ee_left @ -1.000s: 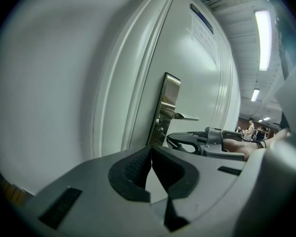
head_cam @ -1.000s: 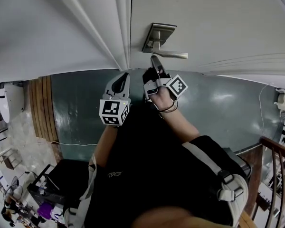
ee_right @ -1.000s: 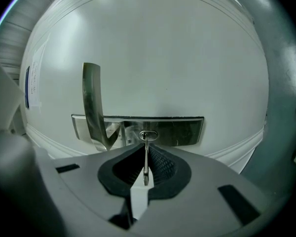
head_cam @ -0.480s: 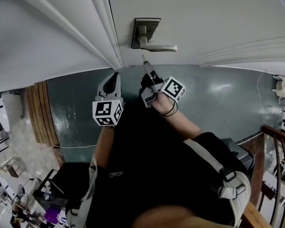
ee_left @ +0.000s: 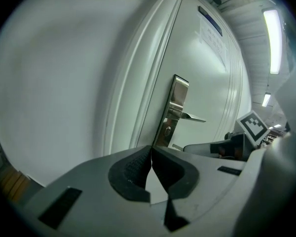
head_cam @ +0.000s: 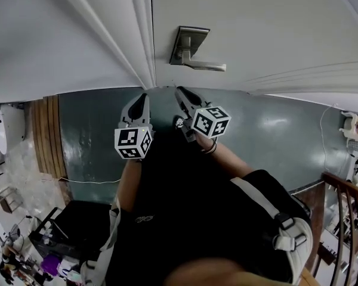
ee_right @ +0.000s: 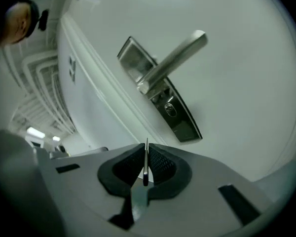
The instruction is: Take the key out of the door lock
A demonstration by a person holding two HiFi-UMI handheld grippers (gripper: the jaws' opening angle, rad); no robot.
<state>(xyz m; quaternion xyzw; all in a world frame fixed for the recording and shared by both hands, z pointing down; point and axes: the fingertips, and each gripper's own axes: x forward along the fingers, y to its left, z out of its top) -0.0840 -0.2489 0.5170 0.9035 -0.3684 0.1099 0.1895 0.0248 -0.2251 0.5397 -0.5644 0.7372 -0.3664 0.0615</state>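
pinching the key, right gripper hangs clear of the lever handle; left gripper pressed together.

Thin silver key: edge-on, pinched between pads of right tongs, tip forward, apart from door lock. Lock: steel plate below lever handle, keyhole bare.

Corridor: white door, teal floor
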